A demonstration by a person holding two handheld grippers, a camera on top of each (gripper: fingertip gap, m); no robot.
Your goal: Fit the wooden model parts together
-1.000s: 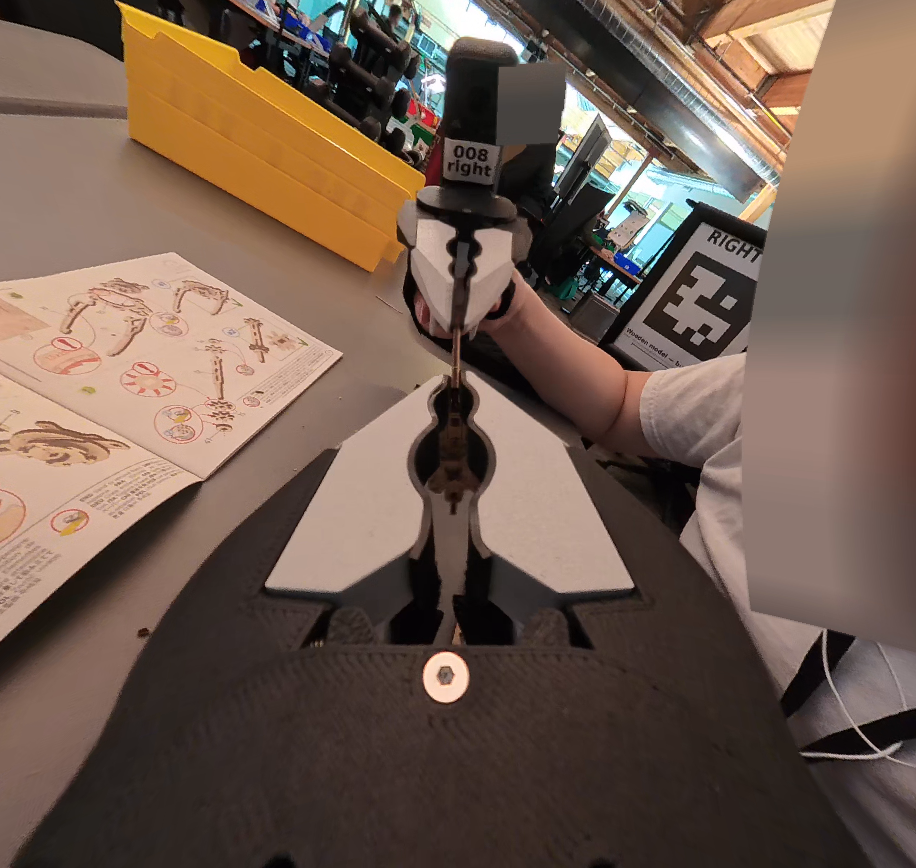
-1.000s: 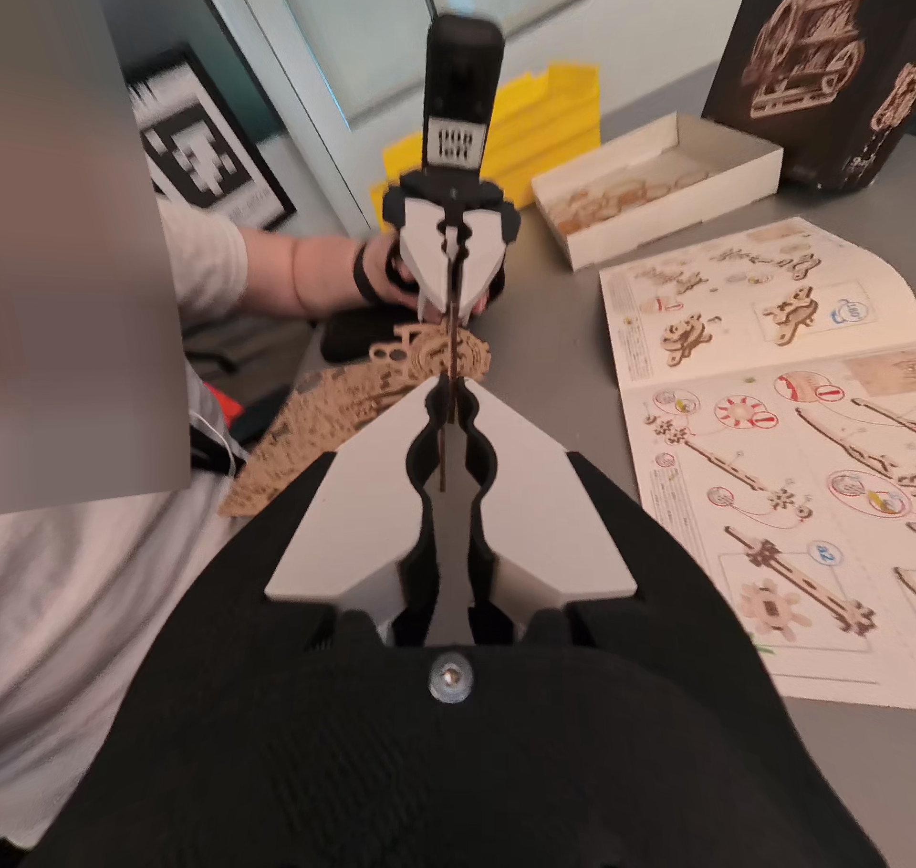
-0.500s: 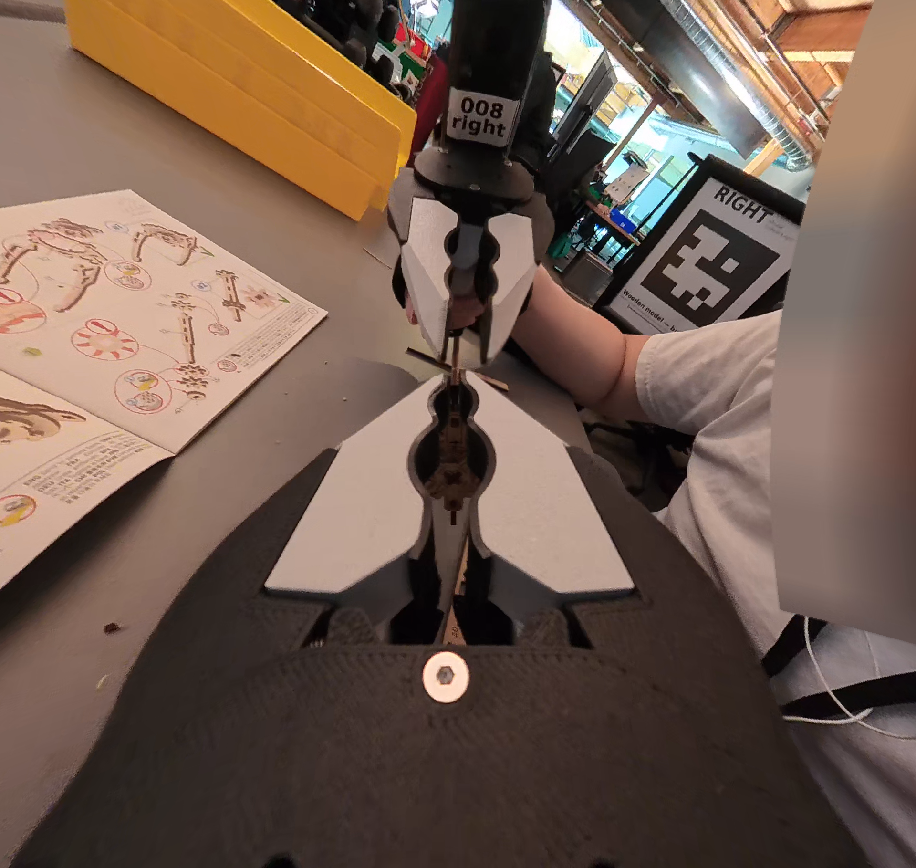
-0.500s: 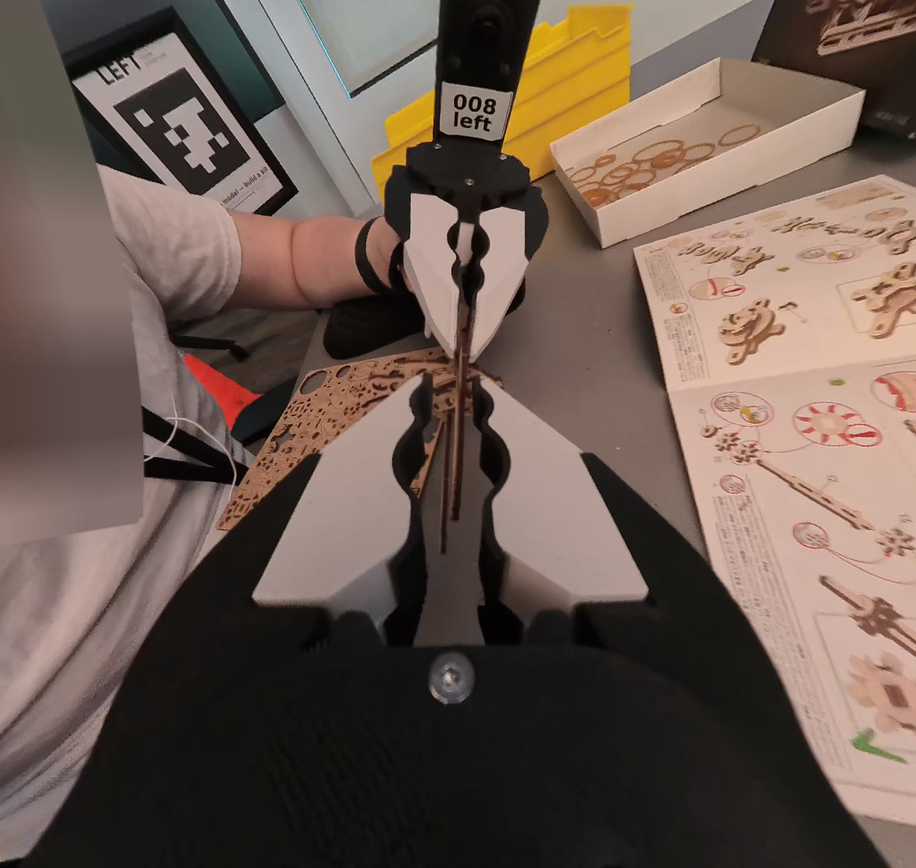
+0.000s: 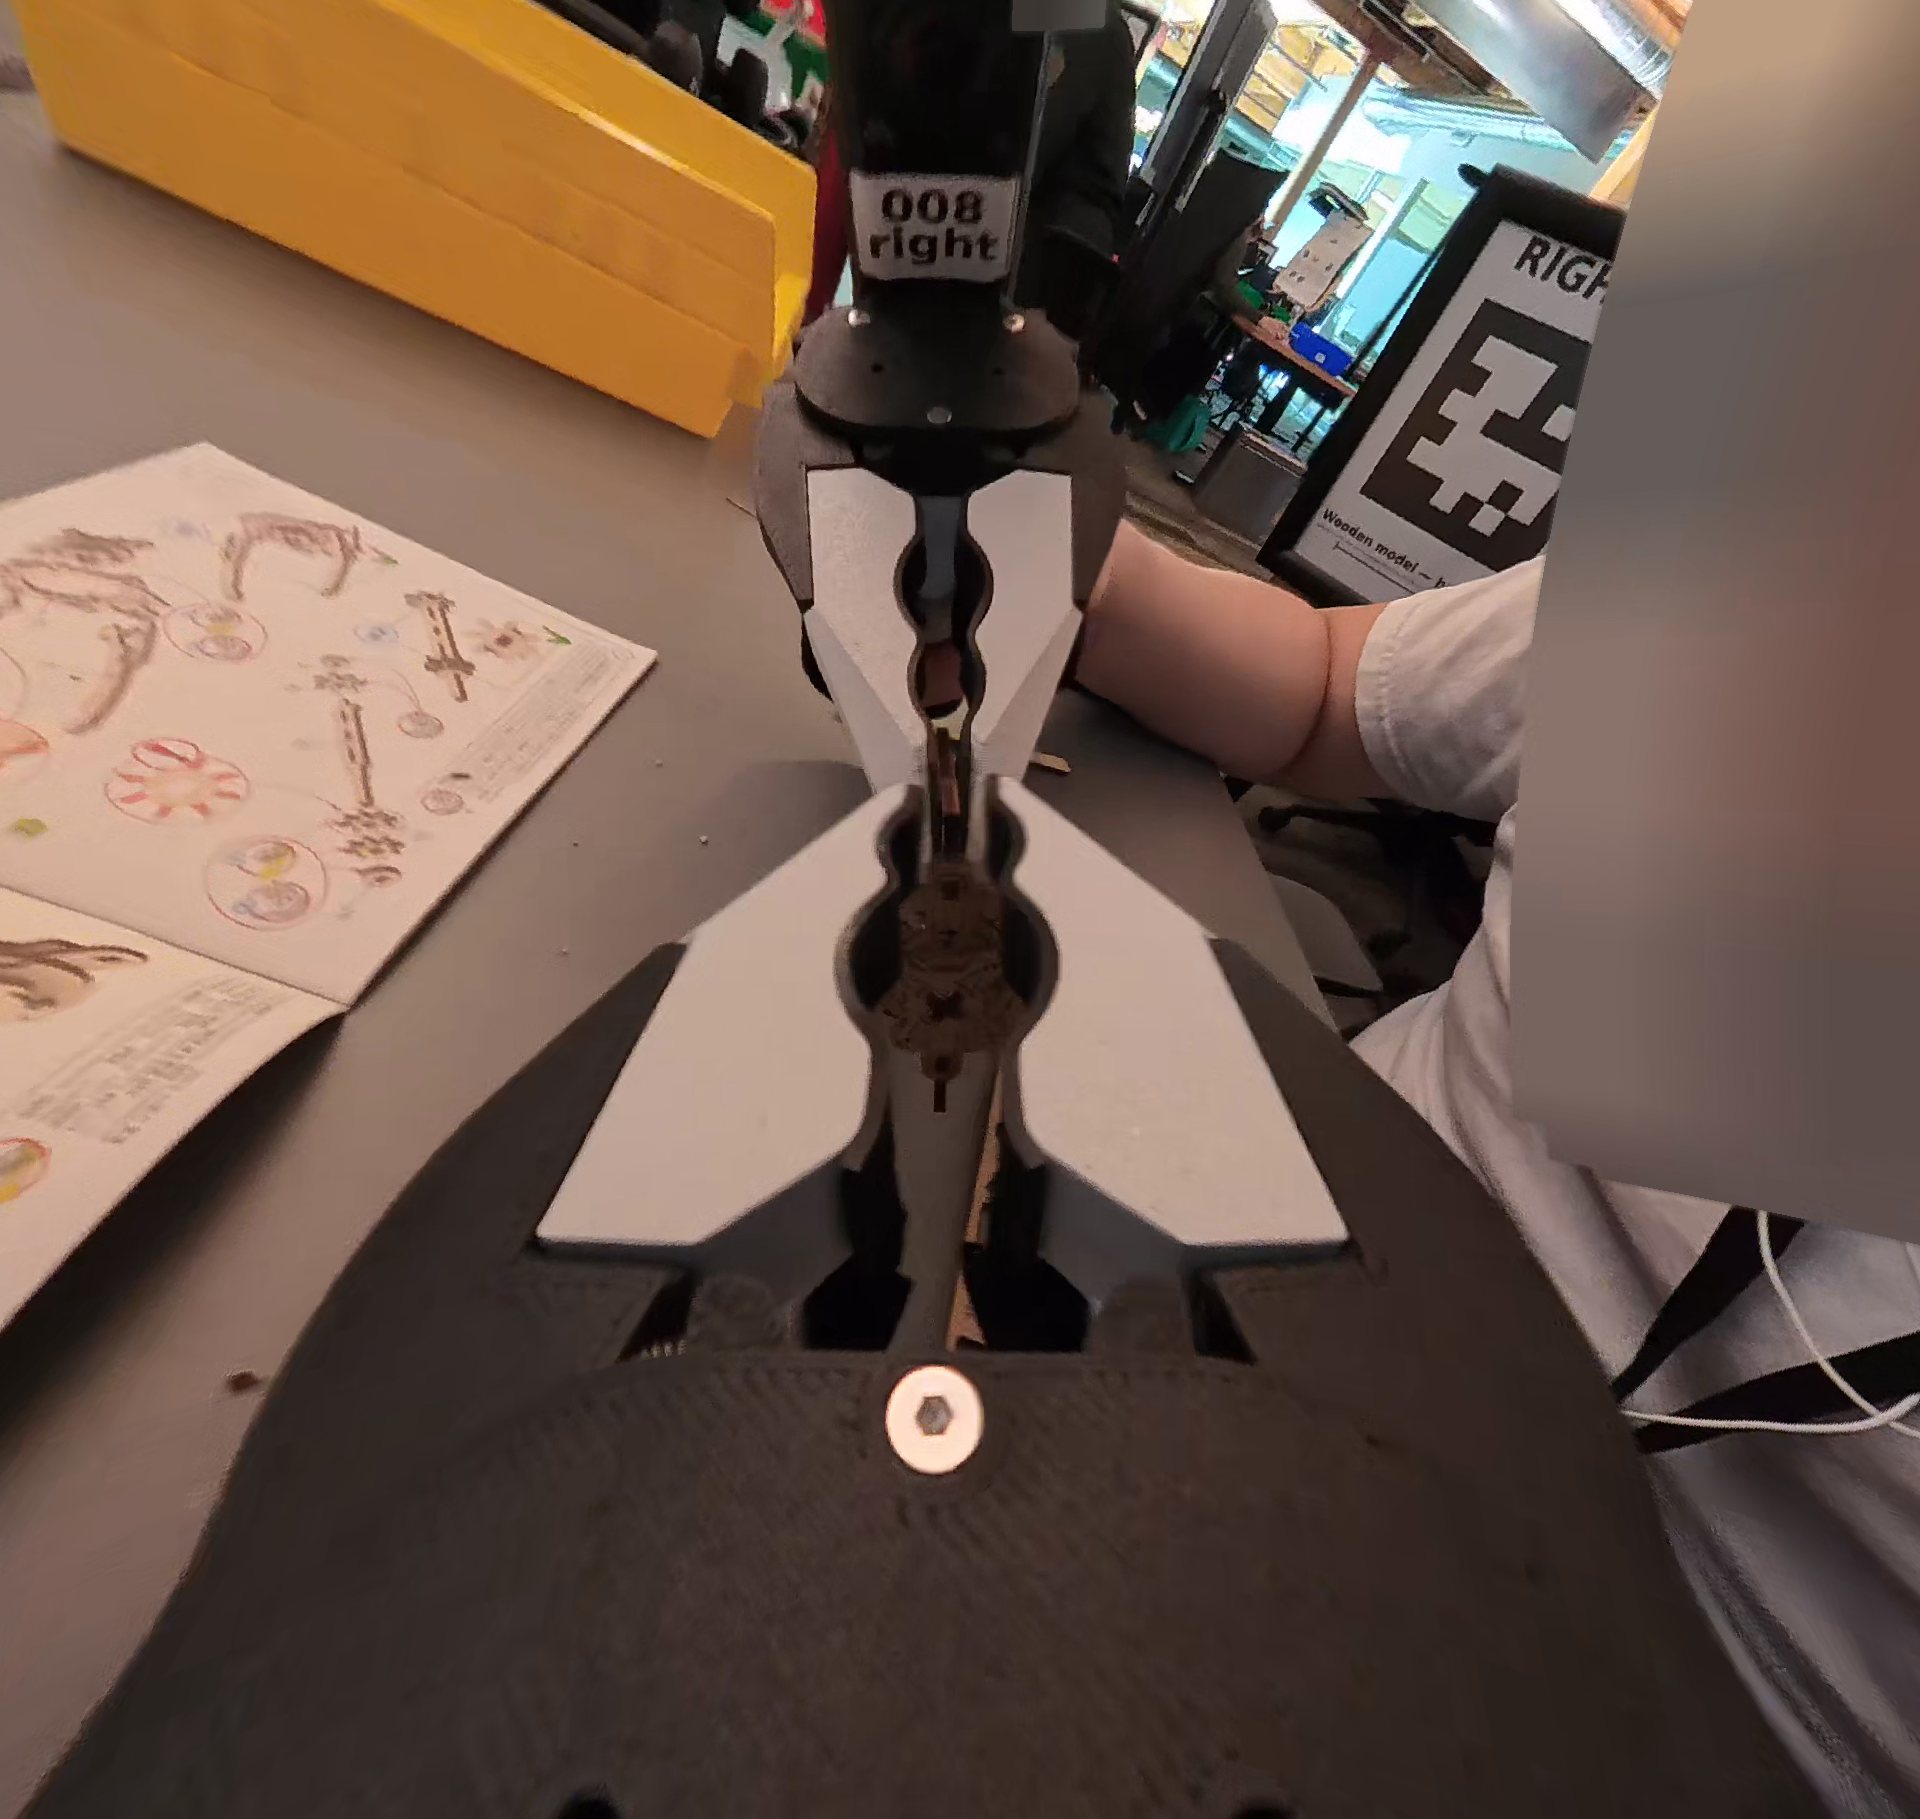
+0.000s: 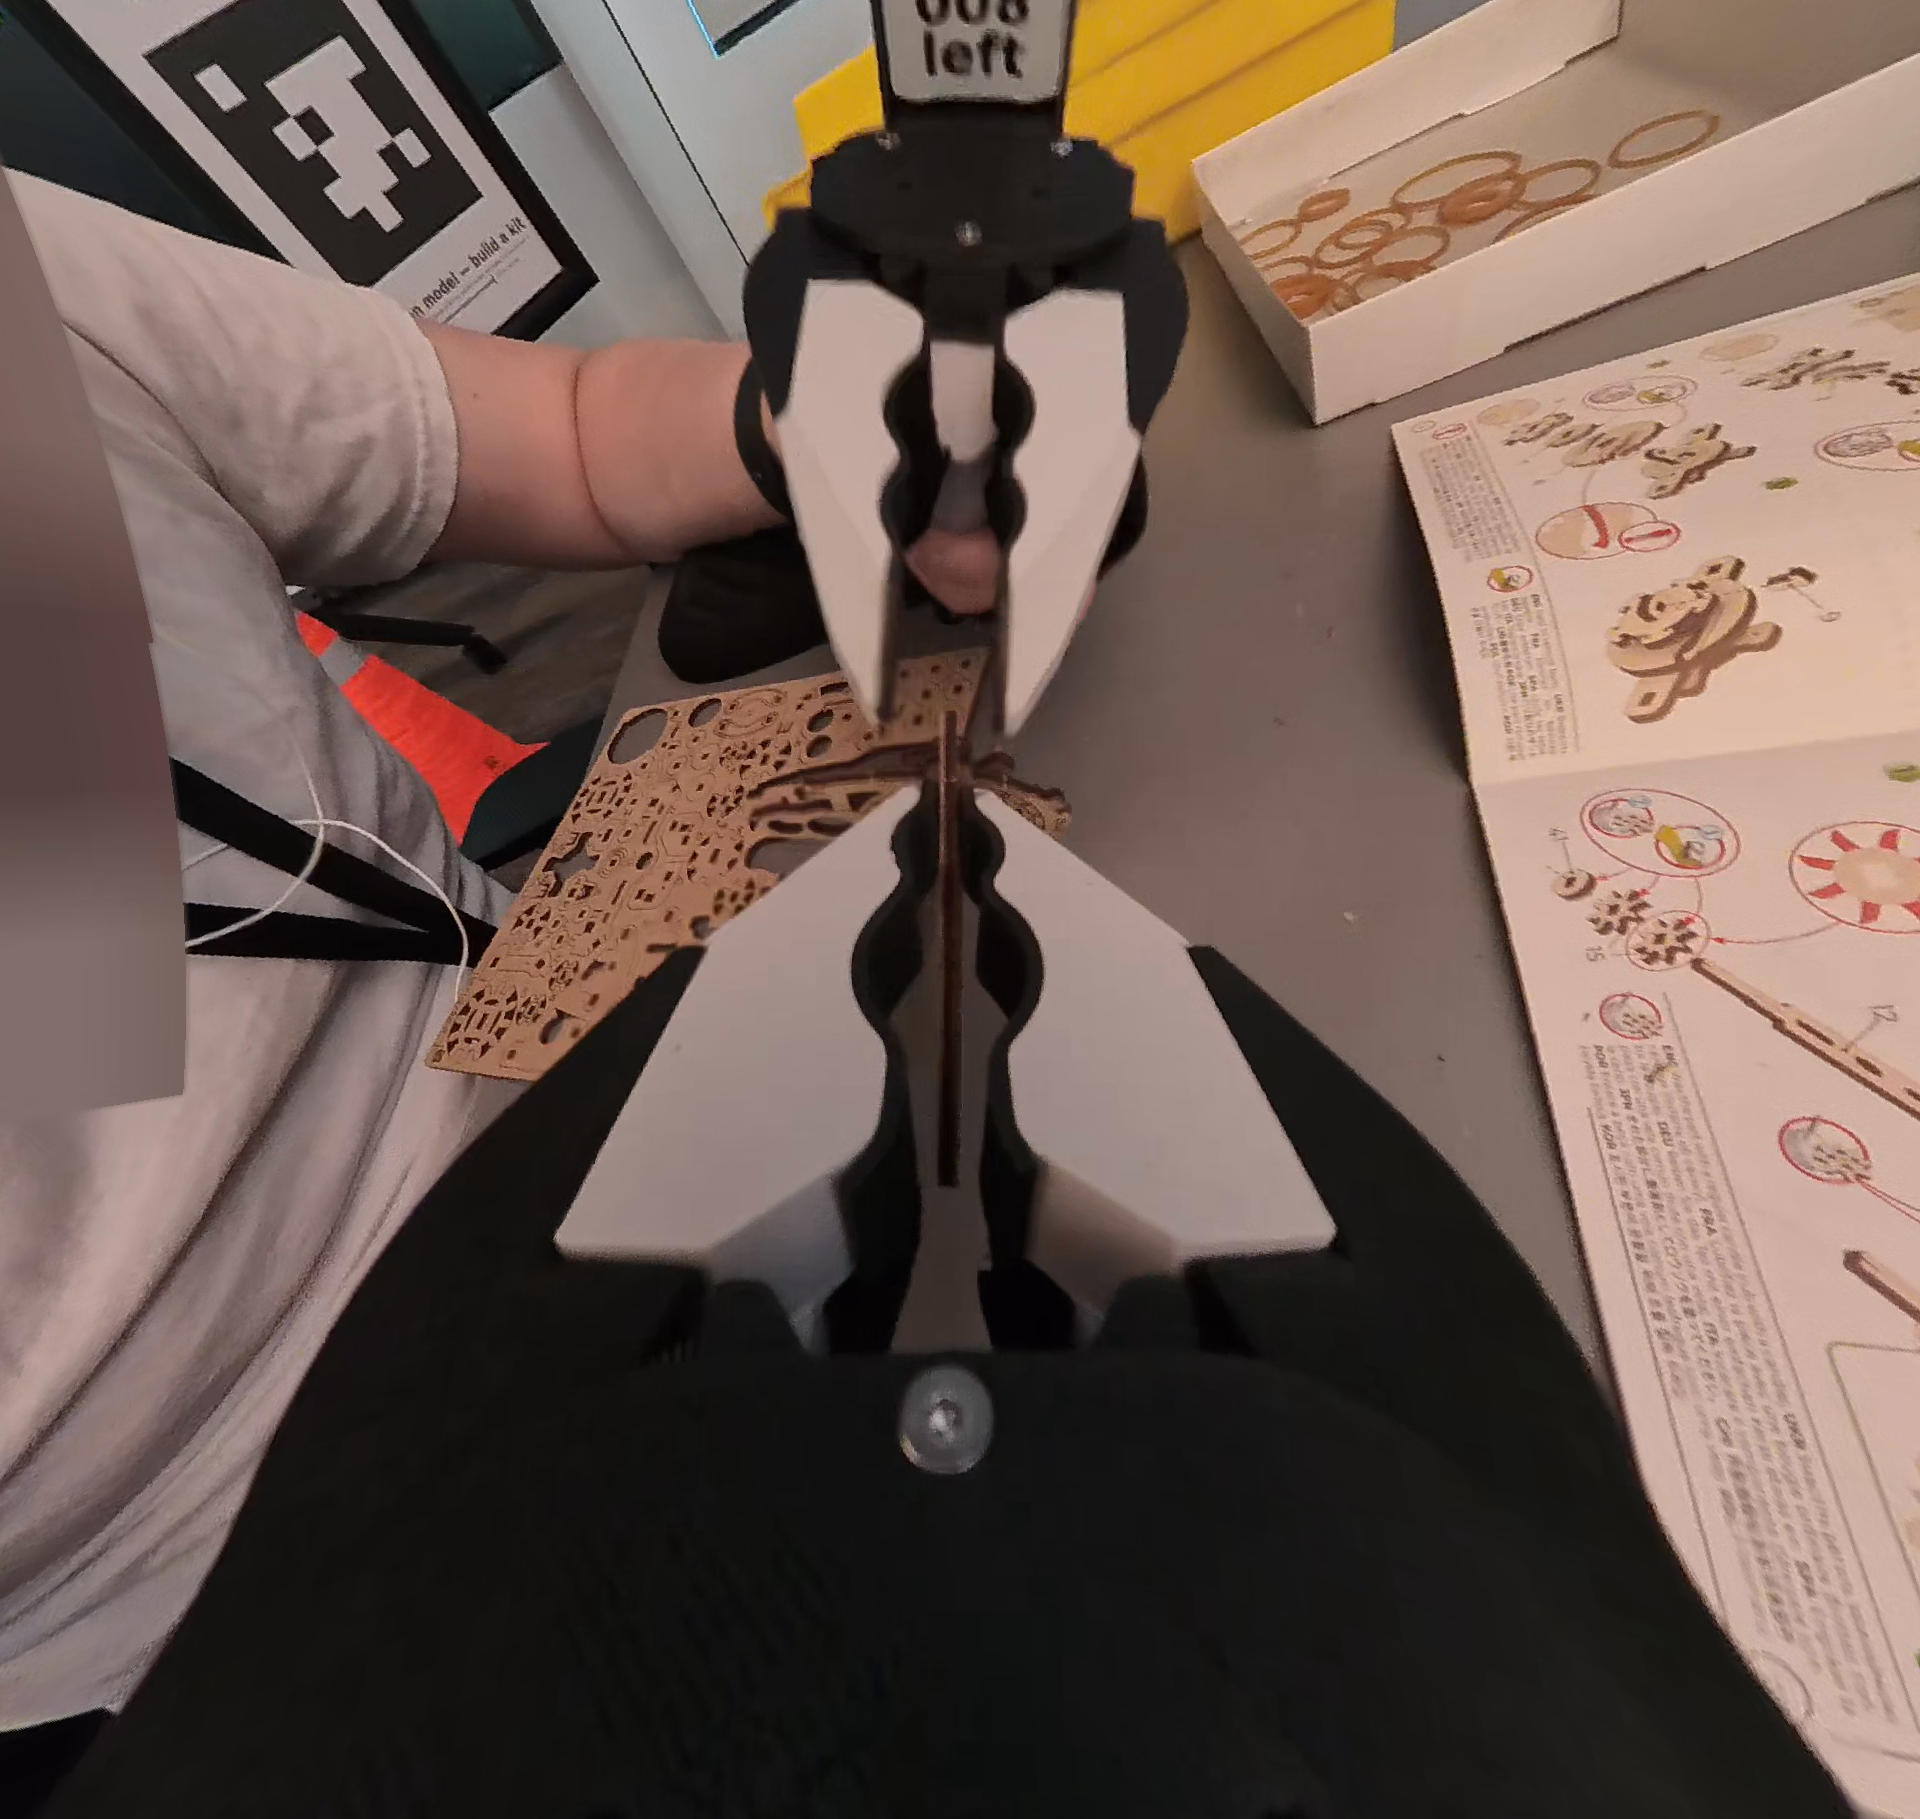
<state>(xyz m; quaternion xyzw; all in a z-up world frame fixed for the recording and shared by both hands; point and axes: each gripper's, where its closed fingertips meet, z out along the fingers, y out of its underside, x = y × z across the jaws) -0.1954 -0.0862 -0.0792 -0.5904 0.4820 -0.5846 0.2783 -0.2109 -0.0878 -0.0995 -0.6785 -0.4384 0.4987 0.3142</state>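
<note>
The grey tabletop (image 6: 1299,782) carries the open instruction booklet (image 6: 1704,938) and the punched plywood sheet (image 6: 623,865). Above them the two claws meet tip to tip. The left claw (image 5: 948,813) is nearly closed on a small toothed wooden gear assembly (image 5: 951,959). The right claw (image 6: 948,803) is closed on a thin wooden strip (image 6: 948,990), held edge-on. For a clean fit, the operator should keep both parts coaxial and press straight, without twisting the thin strip.

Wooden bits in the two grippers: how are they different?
The left gripper holds a knobbly, toothed wooden part; the right gripper holds a thin, straight wooden strip, seen edge-on. The toothed part sits in the round hollow; the strip runs along the whole gap. Both are brown wood, pinched between fingers.
</note>
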